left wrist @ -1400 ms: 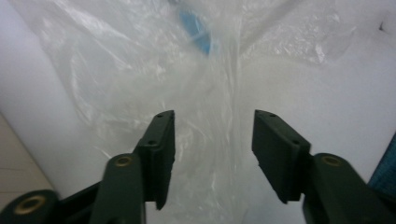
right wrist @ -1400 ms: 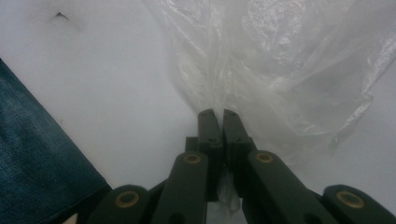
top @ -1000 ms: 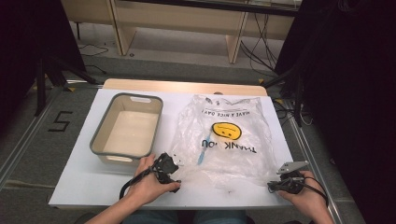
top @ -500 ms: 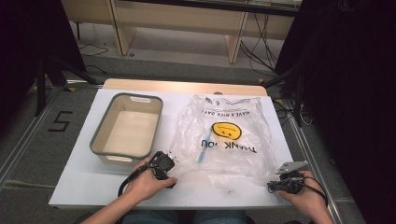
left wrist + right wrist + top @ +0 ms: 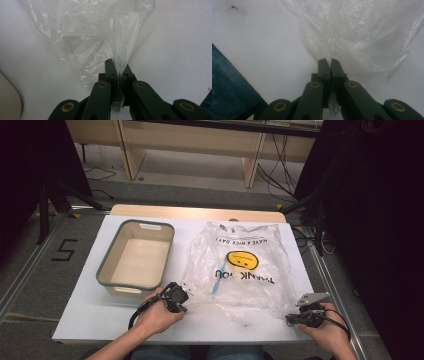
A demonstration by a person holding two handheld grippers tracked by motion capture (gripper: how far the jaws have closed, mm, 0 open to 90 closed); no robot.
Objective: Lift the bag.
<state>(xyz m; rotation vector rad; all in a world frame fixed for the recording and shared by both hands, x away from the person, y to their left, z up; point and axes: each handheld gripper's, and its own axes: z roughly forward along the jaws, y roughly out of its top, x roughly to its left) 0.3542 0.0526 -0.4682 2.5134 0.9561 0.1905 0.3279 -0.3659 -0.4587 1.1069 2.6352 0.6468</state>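
A clear plastic bag (image 5: pixel 240 270) with a yellow smiley and "THANK YOU" print lies flat on the white table (image 5: pixel 100 320). A thin blue object (image 5: pixel 216 285) lies inside it. My left gripper (image 5: pixel 181 304) sits at the bag's near left corner; its jaws have just been closing and now pinch a fold of the bag's film (image 5: pixel 120 75). My right gripper (image 5: pixel 290 319) holds the bag's near right corner, jaws shut on the film (image 5: pixel 329 53). The left gripper (image 5: pixel 117 65) and the right gripper (image 5: pixel 328 60) both show plastic drawn down between their jaws.
A grey-rimmed beige bin (image 5: pixel 107 272) stands empty on the table's left half, just beyond my left hand. Blue fabric (image 5: pixel 229 95) of the person's clothing lies at the near table edge. Bare table stretches along the front between both hands.
The left gripper's jaws have closed on the bag's corner. Both hands stayed where they were, and the bag has not shifted.
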